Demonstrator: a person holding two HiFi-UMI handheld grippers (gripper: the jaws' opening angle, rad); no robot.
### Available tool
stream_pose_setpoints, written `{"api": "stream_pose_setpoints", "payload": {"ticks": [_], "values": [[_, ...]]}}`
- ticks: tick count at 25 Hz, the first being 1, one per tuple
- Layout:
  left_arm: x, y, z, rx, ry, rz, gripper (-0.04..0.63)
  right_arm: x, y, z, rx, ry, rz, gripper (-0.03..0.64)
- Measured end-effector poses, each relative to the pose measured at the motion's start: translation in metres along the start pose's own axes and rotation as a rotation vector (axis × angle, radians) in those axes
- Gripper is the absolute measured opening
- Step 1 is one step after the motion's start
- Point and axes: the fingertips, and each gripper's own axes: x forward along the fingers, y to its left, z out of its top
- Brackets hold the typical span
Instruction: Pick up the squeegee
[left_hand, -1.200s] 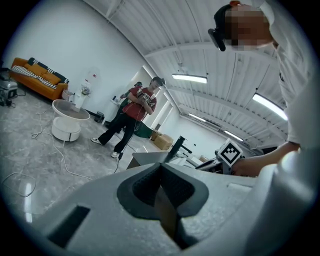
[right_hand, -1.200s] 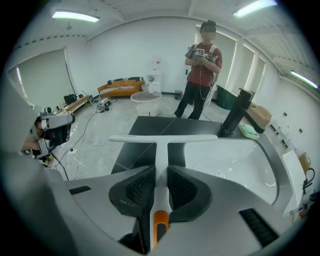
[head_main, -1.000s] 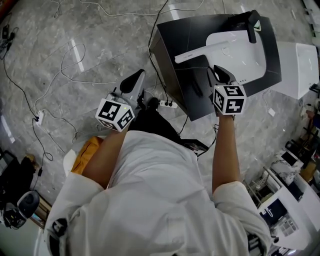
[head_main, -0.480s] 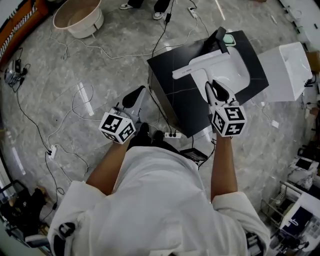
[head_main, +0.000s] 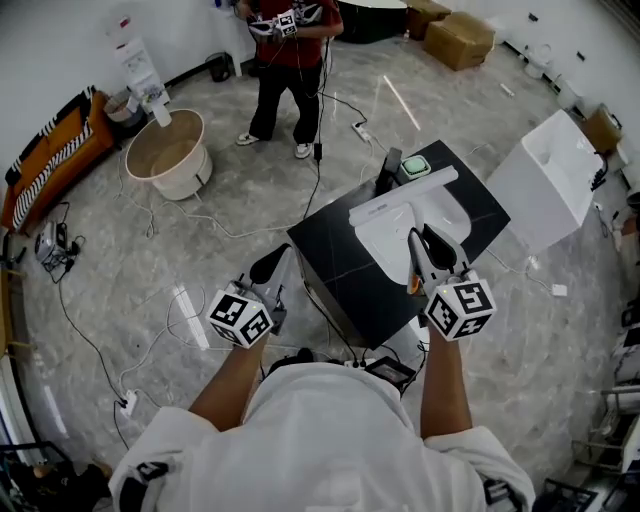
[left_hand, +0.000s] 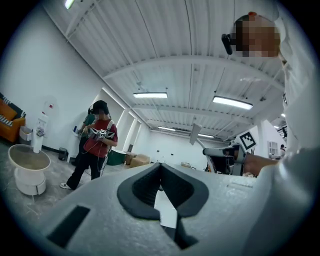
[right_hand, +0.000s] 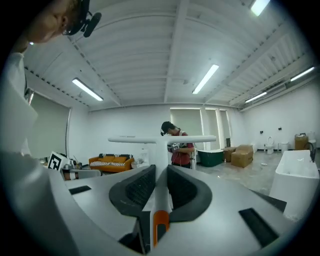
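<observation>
Two tools are raised in front of the person. Left of the black bench (head_main: 335, 262), the left tool (head_main: 266, 268) hangs over the floor, its jaws clenched together on nothing. Above the bench, the squeegee (head_main: 404, 197) is clear of the top. The right gripper view shows its white blade level in mid-air with only the room behind it. Over the bench's near right edge, the right tool (head_main: 424, 243) grasps the squeegee by the handle. Its pads press on both sides, and the handle's orange end pokes back between the jaws.

A second ago both tools sat much lower, and the squeegee lay close over the bench top with the right tool already at its handle. Since then both have risen, and the squeegee has come up with the right one, the grip looking unchanged. The head view has lifted too: the bench now looks smaller and farther below. A person in a red top (head_main: 290, 40) and a beige tub (head_main: 165, 155) now show beyond the bench's far left.

The pick-up looks done, and what remains is only to keep the hold steady.
</observation>
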Motion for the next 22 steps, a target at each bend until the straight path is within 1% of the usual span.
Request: {"api": "stream_pose_setpoints", "payload": {"ticks": [5,9,17,20,22], "values": [[0.009,-0.026,0.037,0.05,-0.034,-0.052,0.012,-0.03,-0.003,0.045,0.0,-0.145,-0.001,0.078],[0.011,-0.046,0.064,0.091,-0.069,-0.08,0.012,-0.055,-0.004,0.064,-0.019,-0.226,-0.002,0.078],[0.01,-0.089,0.099,0.137,-0.119,-0.111,0.012,-0.093,-0.006,0.071,-0.04,-0.349,-0.01,0.078],[0.009,-0.097,0.102,0.159,-0.115,-0.115,0.012,-0.099,-0.004,0.068,-0.038,-0.357,-0.012,0.078],[0.01,-0.099,0.099,0.156,-0.108,-0.112,0.012,-0.1,-0.006,0.063,-0.027,-0.346,-0.008,0.078]]}}
